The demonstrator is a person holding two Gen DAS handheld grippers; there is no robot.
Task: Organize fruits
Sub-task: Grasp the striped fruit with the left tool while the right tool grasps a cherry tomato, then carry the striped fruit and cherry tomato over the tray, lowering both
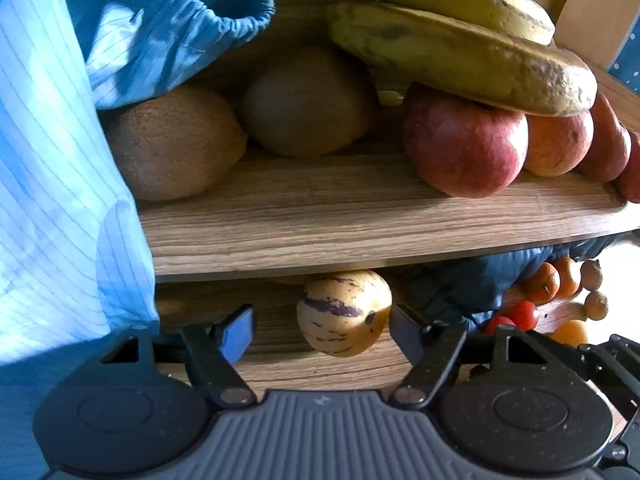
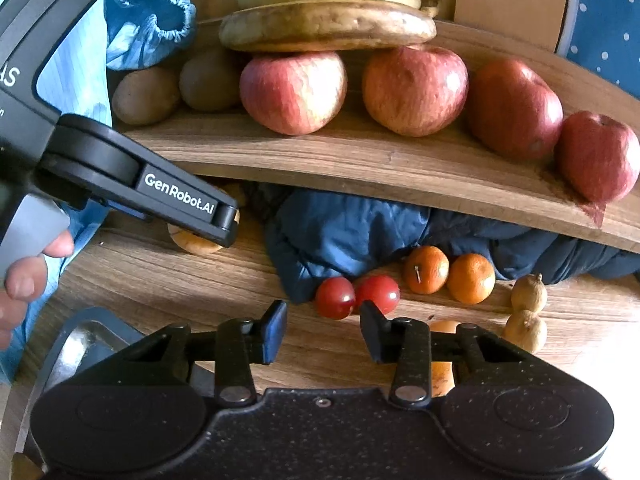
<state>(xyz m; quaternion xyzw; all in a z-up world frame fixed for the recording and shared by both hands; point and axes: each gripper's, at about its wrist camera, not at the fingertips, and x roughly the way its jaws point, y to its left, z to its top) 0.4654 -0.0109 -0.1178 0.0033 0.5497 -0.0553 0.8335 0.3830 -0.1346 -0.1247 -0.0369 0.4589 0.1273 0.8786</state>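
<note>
**Left wrist lined up on the striped melon under the shelf**

Left wrist view puts my left gripper (image 1: 320,330) wide open around a pale, purple-streaked pepino melon (image 1: 344,312) lying on the lower board beneath the wooden shelf (image 1: 360,216). One fingertip looks to be at its skin, the other stands clear; nothing is held. I judge this as the reach-and-grasp step for that fruit, not yet closed. Next I would need to ease forward a little, centre the melon and squeeze gently, since it looks smooth and ready to roll.

My right gripper (image 2: 323,330) is also open and empty, hovering near two cherry tomatoes (image 2: 357,295), with tangerines (image 2: 448,274) just behind. Kiwis (image 2: 176,88), apples (image 2: 414,90) and bananas (image 2: 328,24) already sit grouped on the shelf.

Readable writing: "GenRobot.AI" on the left gripper's arm in the right wrist view.
</note>
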